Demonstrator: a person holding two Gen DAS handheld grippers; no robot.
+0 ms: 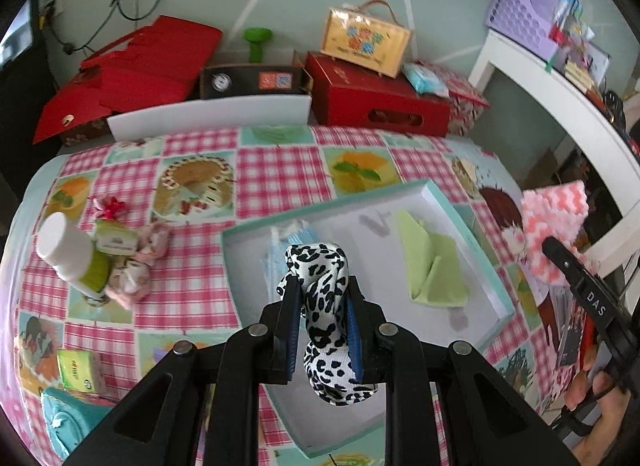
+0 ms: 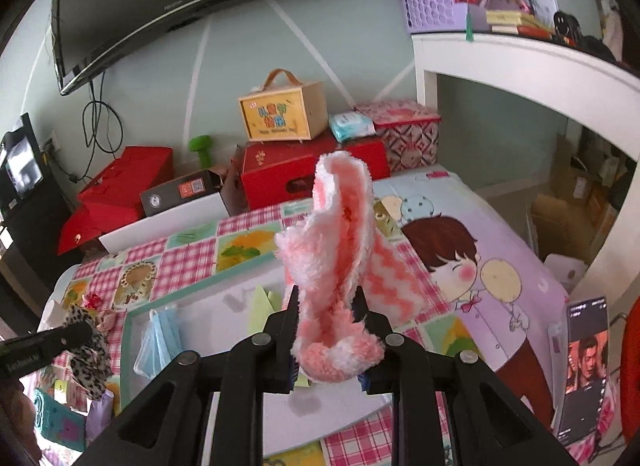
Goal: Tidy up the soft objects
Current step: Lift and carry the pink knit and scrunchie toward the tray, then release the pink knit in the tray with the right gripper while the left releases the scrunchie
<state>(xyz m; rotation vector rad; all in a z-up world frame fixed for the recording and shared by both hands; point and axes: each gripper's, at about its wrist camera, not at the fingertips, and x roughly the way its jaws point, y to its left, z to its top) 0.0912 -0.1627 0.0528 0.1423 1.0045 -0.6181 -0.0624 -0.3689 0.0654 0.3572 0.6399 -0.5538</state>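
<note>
Leopard-print cloth (image 1: 322, 306) pinched in left gripper (image 1: 323, 294)

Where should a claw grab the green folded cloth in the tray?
Probably the raised folded flap in the middle of the green cloth, coming from above. The rest lies flat on the tray floor, leaving no edge to get under, and the tray's walls block a sideways approach.

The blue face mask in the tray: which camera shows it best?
The right wrist view: the blue face mask lies in plain sight at the tray's left end. In the left wrist view, the held leopard-print cloth hides most of it.
</note>
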